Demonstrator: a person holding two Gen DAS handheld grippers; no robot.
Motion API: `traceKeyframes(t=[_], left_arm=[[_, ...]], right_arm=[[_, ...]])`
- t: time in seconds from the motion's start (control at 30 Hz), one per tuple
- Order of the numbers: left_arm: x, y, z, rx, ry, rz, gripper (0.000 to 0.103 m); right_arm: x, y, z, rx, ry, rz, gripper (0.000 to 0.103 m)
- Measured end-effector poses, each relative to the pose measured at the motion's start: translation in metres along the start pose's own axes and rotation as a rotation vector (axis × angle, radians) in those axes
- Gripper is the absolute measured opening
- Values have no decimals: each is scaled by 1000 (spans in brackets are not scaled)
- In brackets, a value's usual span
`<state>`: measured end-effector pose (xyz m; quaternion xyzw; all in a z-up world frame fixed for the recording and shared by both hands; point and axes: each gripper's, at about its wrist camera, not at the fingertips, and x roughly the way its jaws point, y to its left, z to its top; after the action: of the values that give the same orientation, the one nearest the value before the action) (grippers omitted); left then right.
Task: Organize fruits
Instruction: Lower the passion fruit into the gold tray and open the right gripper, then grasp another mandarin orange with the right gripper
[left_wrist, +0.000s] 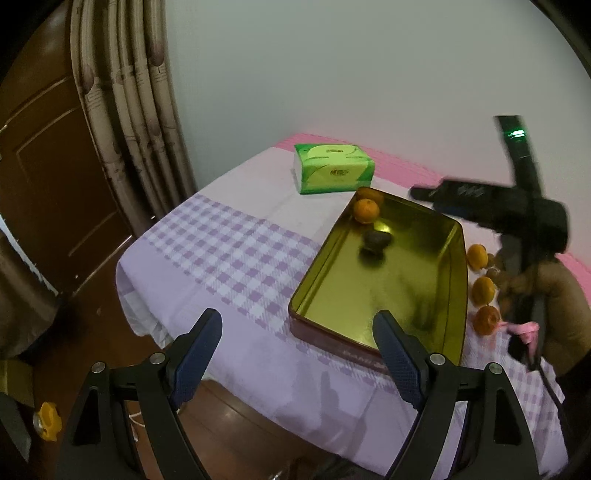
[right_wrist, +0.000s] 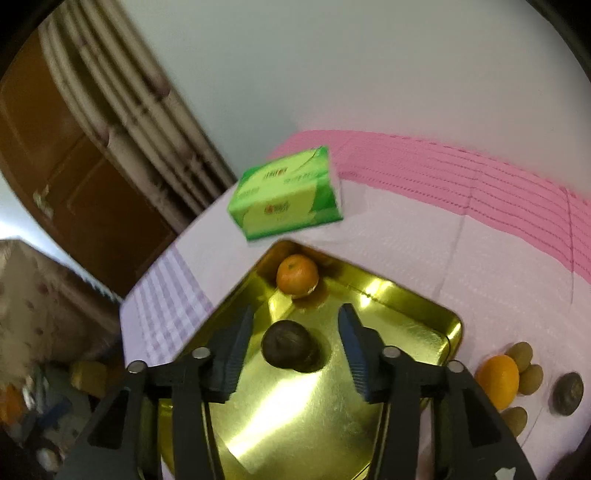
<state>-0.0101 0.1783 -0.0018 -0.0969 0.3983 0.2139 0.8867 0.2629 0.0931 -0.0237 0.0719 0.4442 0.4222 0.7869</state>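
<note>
A gold tin tray (left_wrist: 454, 266) (right_wrist: 424, 314) sits on the checked tablecloth. In it lie one orange (left_wrist: 366, 211) (right_wrist: 297, 275) in the far corner and a dark round fruit (left_wrist: 376, 239) (right_wrist: 286, 349). My right gripper (right_wrist: 295, 345) is open above the tray, its fingers on either side of the dark fruit and apart from it; it also shows in the left wrist view (left_wrist: 421, 194). My left gripper (left_wrist: 297, 328) is open and empty near the table's front edge. Three oranges (left_wrist: 483, 290) lie right of the tray.
A green tissue pack (left_wrist: 332, 168) (right_wrist: 286, 194) lies behind the tray. Right of the tray lie an orange (right_wrist: 496, 380), small green-brown fruits (right_wrist: 521, 354) and a dark fruit (right_wrist: 567, 393). A curtain (left_wrist: 129, 110) and door (left_wrist: 44, 166) stand at left.
</note>
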Motion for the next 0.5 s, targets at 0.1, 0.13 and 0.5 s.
traceKeyframes(t=[0.1, 0.13, 0.5], left_arm=[[0, -4, -1, 18, 0, -12, 84], [-1, -5, -1, 26, 1, -17, 84], [-5, -24, -6, 89, -4, -19, 84]], right_arm=[[-51, -14, -9, -2, -91, -13, 48], [-68, -20, -17, -13, -100, -29, 49], [-106, -39, -135, -130, 85, -197, 59]])
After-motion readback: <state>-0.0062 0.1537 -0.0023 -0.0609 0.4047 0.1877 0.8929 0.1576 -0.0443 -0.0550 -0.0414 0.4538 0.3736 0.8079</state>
